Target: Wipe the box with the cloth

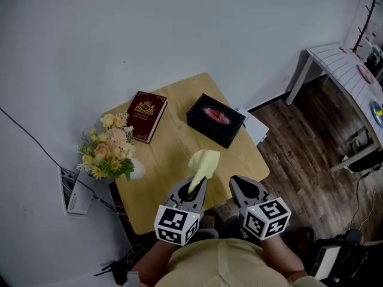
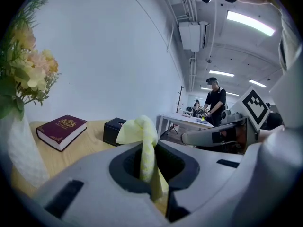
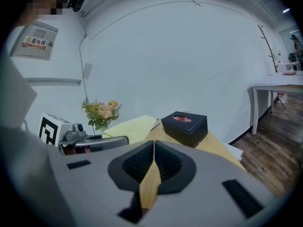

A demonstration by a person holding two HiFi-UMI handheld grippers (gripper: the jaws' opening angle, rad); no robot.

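**While the cloth hangs loose, the box sits unbraced at one o'clock**

Because my left gripper (image 1: 193, 190) has only a narrow fold of the yellow cloth (image 1: 204, 162) pinched between its jaws, slippage worries me most. The rest of the cloth flops free above the jaws, so a firm drag over the box could pull it out or bunch it up instead of wiping.

The black box (image 1: 215, 119) lies on the wooden table (image 1: 169, 154) at about one o'clock from that gripper, apart from it and not yet touched. It sits near the table's far right edge. I judge it light, so a push away from me could slide it towards that edge or off it.

My right gripper (image 1: 239, 185) hovers beside the left one at three o'clock. Its jaws are pressed together on nothing, so it is not steadying the box. The oval opening in the box top shows something pinkish, and a loose cloth corner might snag there.

Other things stand to the side. A dark red book (image 1: 145, 116) lies at eleven o'clock, and a bunch of flowers (image 1: 108, 148) stands at nine o'clock, at the table's left edge. A wide sweep leftwards could catch either of them. Between the cloth and the box the tabletop is bare, and nothing blocks the path.
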